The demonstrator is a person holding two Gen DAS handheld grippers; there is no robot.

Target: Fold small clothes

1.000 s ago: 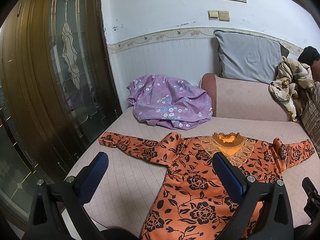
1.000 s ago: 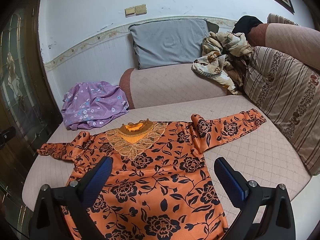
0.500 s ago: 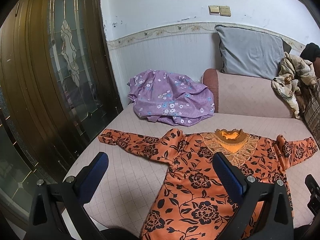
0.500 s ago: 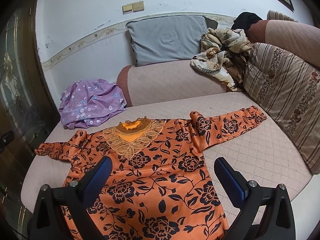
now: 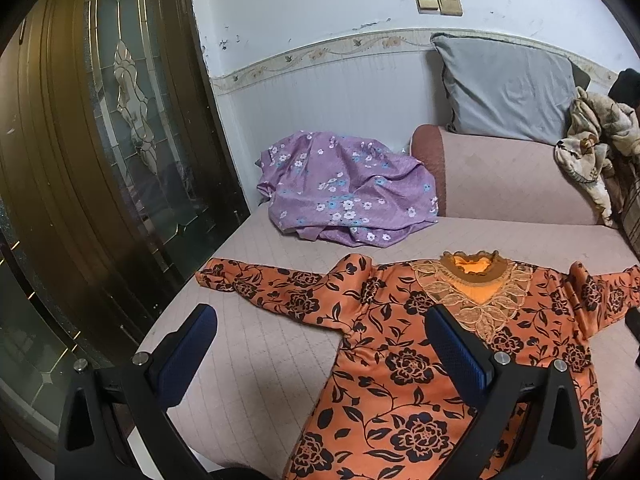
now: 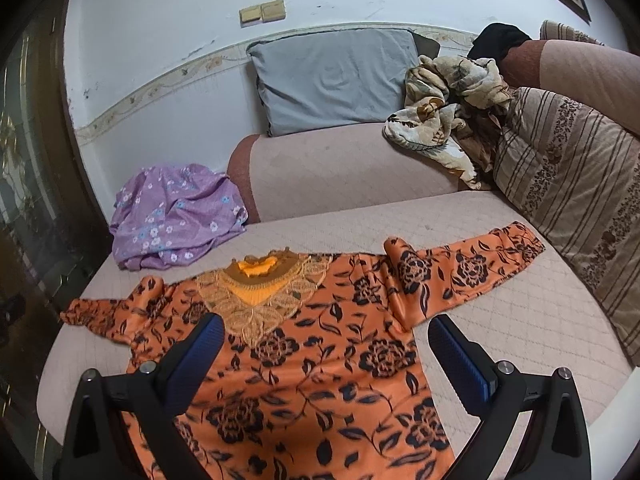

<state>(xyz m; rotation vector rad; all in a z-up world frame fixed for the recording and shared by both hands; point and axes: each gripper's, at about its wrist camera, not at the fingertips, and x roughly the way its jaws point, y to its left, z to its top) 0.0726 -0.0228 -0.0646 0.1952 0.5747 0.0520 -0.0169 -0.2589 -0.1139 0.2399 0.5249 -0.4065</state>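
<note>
Garment: the orange long-sleeved top with black flower print and a lace collar [image 5: 404,364] lies flat and face up on the pale pink quilted sofa seat [image 5: 260,360], nothing folded yet as I judge it.
Left tongs [image 5: 320,354]: mine, spread wide and empty, hovering above the seat beside the top's left flank.
Right tongs [image 6: 326,354]: also wide and empty, over the chest and the right armpit.
Step in hand: I reckon it is the first fold, a sleeve brought in over the body.
Doing it well: I should come down at a cuff, pinch only the sleeve cloth and not the seat cover, lift low and lay the sleeve straight across the chest without dragging the body askew.
Left sleeve [image 5: 272,284]: stretched toward the brown glass door [image 5: 120,140], cuff near the seat edge.
Right sleeve [image 6: 468,268]: stretched toward the striped cushion [image 6: 572,200], bunched at the shoulder.
Pointing: collar away from me toward the sofa arm, hem toward me, out of view.
Long axis: collar to hem, running from far to near; sleeves cross it.
Nearby: the crumpled purple flowered cloth [image 5: 344,192] sits apart, beyond the left sleeve.
</note>
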